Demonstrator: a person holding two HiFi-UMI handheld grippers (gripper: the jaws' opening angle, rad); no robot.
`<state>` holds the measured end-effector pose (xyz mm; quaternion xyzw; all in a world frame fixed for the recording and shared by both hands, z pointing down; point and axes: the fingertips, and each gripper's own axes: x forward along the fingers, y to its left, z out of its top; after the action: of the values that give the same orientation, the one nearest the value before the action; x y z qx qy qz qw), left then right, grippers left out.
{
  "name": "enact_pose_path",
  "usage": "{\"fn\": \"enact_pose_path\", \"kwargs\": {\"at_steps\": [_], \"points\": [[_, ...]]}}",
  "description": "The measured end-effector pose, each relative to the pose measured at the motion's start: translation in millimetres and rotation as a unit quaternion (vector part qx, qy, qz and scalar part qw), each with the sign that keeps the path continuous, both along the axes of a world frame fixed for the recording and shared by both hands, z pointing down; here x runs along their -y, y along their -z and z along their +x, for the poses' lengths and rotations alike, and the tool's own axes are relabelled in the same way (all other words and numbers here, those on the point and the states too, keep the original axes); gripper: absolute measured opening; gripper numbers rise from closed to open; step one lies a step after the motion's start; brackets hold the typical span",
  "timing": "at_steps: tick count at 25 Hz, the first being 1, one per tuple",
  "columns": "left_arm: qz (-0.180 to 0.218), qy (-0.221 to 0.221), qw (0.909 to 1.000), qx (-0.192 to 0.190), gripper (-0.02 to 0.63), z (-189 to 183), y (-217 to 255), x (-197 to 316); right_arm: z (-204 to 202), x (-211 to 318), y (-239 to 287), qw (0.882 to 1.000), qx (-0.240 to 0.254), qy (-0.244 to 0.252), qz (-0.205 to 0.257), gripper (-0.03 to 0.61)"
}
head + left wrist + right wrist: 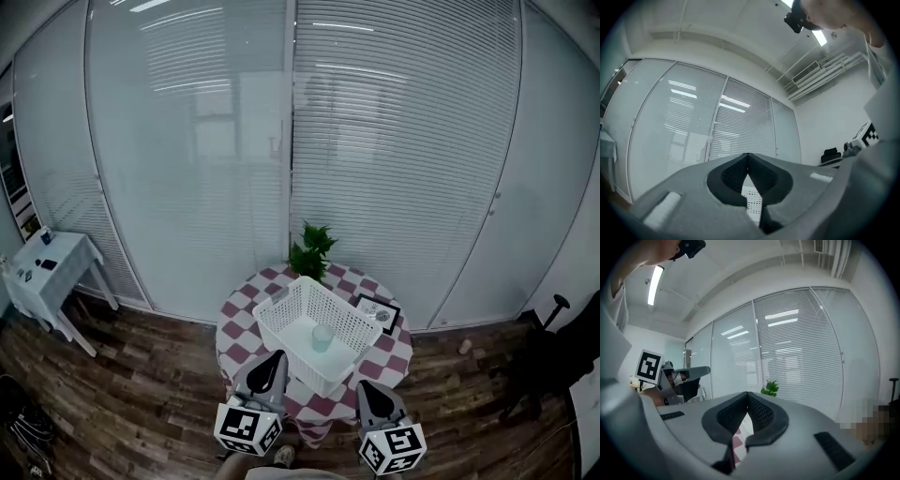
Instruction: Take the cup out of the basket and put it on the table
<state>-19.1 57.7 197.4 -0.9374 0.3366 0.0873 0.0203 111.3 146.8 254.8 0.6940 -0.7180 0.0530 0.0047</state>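
cup look: a small, pale, see-through greenish cup, upright, open mouth up; finer detail is too small to tell.
cup place: inside the white basket, on its floor, toward the middle and a little to the right side.
basket: white openwork plastic, rectangular, set at an angle on the round table with its red-and-white checked cloth.
counts: one cup; one basket; one potted plant; one framed picture; two grippers, each with one marker cube; two tables, counting the white side table far off to the left.
other things on the round table: the plant at the far edge behind the basket; the framed picture just beside the basket's right side.
left gripper: the left gripper has its jaws closed together with nothing between them; its tips are at the near left of the basket, above the table edge.
right gripper: the right gripper also has its jaws pressed together and empty; it is at the near right corner of the basket.
cup versus grippers: the cup lies beyond both grippers and between them left to right; the basket's near wall stands between it and them; neither gripper touches the cup.
marker cubes: the left cube and the right cube sit at the near end of each gripper.
floor: dark wood planks.
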Motion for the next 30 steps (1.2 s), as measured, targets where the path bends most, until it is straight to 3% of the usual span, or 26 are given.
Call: {"fn": "enact_pose_path", "kwargs": {"at_steps": [7,14,17,19,23,30], "points": [[-0.017,0.021,0.9996,0.006,0.003,-23.6,-0.8,90.5,-8.4,102.7,12.1,1.0,0.012,0.01,0.002,0.009],[-0.045,0.061,0.9971,-0.009,0.003,-49.1,-13.3,149.7,-14.8,157.2,3.4,0.999,0.03,0.026,-0.01,0.009],[-0.068,0.055,0.9962,0.004,0.003,-30.2,-26.6,157.3,-2.4,163.2,-1.5,0.999,0.022,0.028,-0.026,0.009],[-0.06,0.044,0.9971,0.014,0.003,-8.7,-25.5,161.3,14.6,171.5,-6.2,0.999,0.022,0.025,-0.034,0.009],[-0.066,0.037,0.9966,0.032,0.003,28.7,-24.5,157.1,44.2,174.8,-18.9,0.996,0.066,0.036,-0.049,0.009],[-0.036,0.048,0.9967,0.053,0.003,106.8,-4.6,158.7,125.9,180.4,-8.1,0.994,0.092,0.048,-0.018,0.009]]}}
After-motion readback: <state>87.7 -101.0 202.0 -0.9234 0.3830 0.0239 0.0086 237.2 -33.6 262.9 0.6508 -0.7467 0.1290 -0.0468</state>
